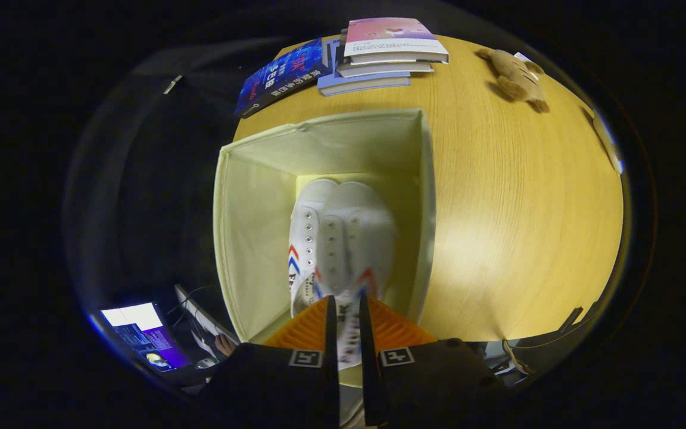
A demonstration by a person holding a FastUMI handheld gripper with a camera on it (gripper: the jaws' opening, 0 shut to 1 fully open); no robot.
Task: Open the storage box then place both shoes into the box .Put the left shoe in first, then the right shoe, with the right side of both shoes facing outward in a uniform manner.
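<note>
Directly below the hand-held gripper [348,310], the storage box [248,196] is standing open on the table [515,196], and the view is looking almost straight down into it. Two white shoes are lying inside on the box floor, side by side and touching. The shoe nearer the box's middle [302,238] is showing red and blue chevron stripes on its flank; the second shoe [358,235] is lying against it, closer to the box wall that faces the broad bare part of the table.

The fingers are standing close together with a narrow slot between them, and the heel end of the second shoe is running up into that slot (whether both pads are actually pressing on it cannot be told from this angle). The grip is therefore recorded as undetermined.

The governing relation is the long axis: both shoes are pointing toes away from the fingers, heels toward them, parallel to the fingers' own line and to the box's side walls. Any coming move would be turning on that alignment, either a straight lift clear or a small sideways seating.

By judgement, the task is nearing completion, with both shoes already in the box.

Beyond the box, a stack of books [387,56] and a plush toy [515,77] are resting on the table, well apart from the work.
</note>
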